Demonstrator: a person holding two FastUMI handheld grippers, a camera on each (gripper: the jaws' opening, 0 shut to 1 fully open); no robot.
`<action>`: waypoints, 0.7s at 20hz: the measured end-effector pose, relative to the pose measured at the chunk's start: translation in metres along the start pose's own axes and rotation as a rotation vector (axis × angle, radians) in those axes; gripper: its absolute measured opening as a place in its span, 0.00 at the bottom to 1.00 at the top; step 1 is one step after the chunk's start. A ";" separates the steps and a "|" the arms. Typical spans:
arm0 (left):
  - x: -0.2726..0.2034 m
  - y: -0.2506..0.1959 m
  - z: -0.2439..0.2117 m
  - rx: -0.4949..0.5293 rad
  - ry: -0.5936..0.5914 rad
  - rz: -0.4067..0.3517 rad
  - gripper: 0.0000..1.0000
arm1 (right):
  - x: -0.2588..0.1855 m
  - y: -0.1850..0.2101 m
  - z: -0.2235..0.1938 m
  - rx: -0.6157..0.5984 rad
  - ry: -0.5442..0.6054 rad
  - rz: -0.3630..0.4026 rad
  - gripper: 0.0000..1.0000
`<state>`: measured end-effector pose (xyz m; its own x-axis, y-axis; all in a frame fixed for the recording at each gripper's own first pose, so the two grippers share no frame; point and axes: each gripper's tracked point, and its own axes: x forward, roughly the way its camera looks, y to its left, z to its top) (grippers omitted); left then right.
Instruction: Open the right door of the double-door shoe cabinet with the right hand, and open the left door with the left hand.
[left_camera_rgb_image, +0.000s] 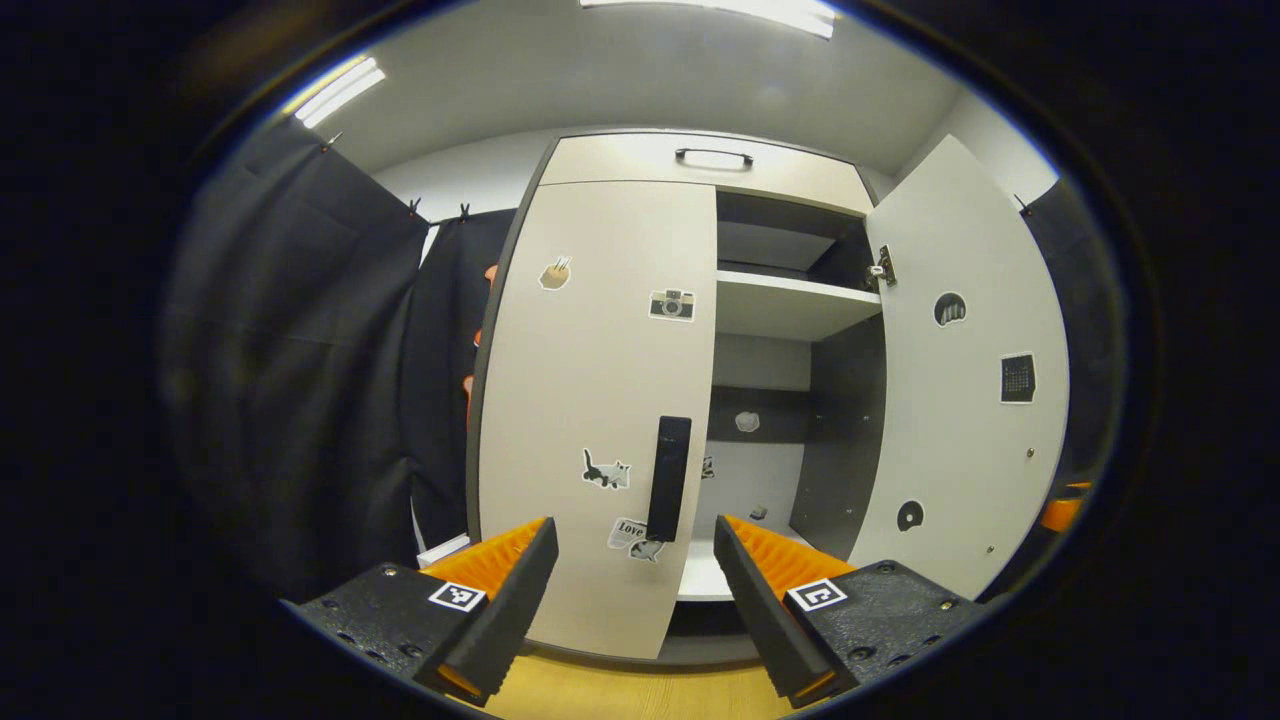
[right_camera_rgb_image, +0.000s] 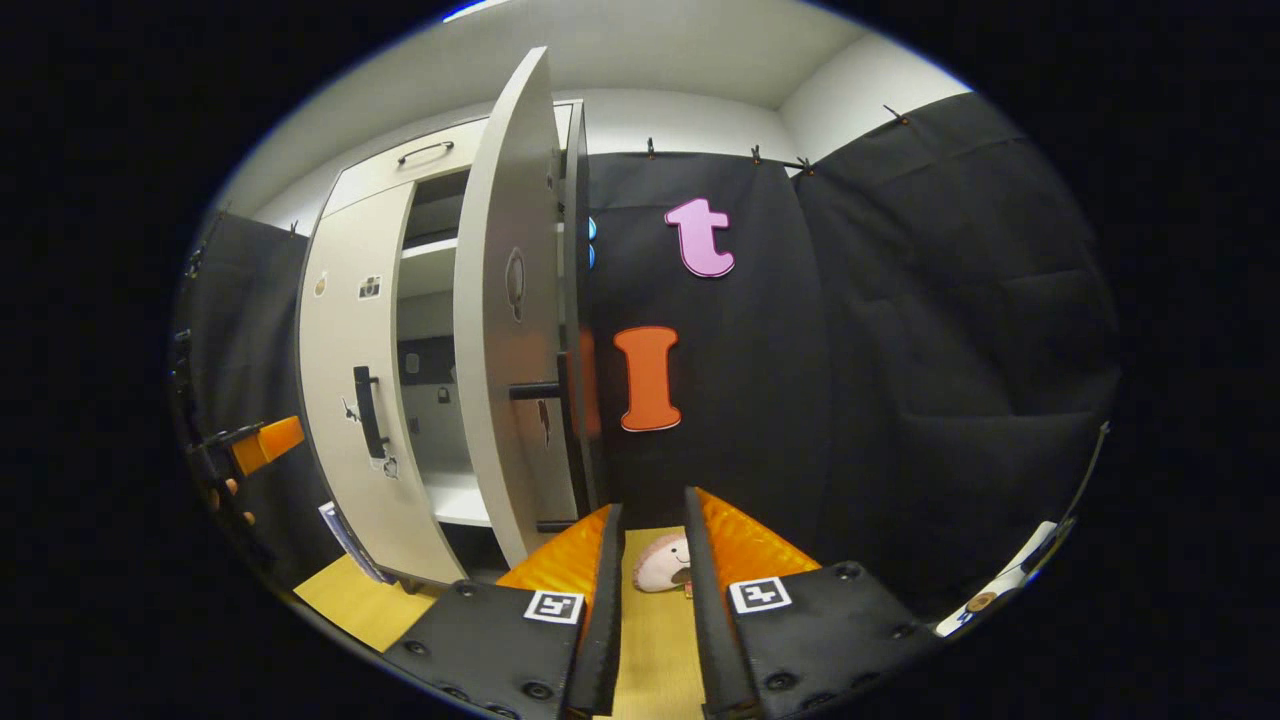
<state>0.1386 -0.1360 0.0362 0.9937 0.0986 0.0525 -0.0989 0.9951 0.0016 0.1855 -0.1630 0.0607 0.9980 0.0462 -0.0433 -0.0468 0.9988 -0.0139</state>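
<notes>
The pale shoe cabinet's left door (left_camera_rgb_image: 590, 400) is closed, with a black vertical handle (left_camera_rgb_image: 668, 478) near its inner edge. My left gripper (left_camera_rgb_image: 635, 525) is open just in front of that handle, touching nothing. The right door (left_camera_rgb_image: 965, 400) stands swung wide open, showing the shelves inside. In the right gripper view the right door (right_camera_rgb_image: 500, 330) is seen nearly edge-on, with its handle (right_camera_rgb_image: 535, 390) sticking out. My right gripper (right_camera_rgb_image: 652, 505) hangs low beside that door, open by a narrow gap with nothing between its fingers. The left gripper (right_camera_rgb_image: 262, 443), held by a hand, hovers before the left door (right_camera_rgb_image: 350, 380).
A drawer with a black handle (left_camera_rgb_image: 713, 155) tops the cabinet. A white shelf (left_camera_rgb_image: 790, 300) crosses the open half. Black cloth walls flank the cabinet. A small plush toy (right_camera_rgb_image: 662, 562) lies on the wooden floor (right_camera_rgb_image: 650, 650) ahead of my right gripper.
</notes>
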 end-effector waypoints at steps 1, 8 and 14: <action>0.007 0.001 -0.002 -0.006 -0.001 0.002 0.94 | -0.002 -0.002 -0.002 -0.009 0.005 -0.003 0.53; 0.063 -0.007 -0.023 -0.026 0.019 -0.036 0.94 | -0.005 -0.031 0.001 0.003 -0.009 -0.050 0.79; 0.102 -0.003 -0.036 0.015 0.035 -0.018 0.95 | -0.016 -0.055 -0.003 0.046 -0.012 -0.097 1.00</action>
<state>0.2423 -0.1286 0.0059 0.9966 0.0807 0.0171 -0.0810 0.9966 0.0175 0.1716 -0.2185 0.0588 0.9982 -0.0505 -0.0323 0.0514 0.9983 0.0282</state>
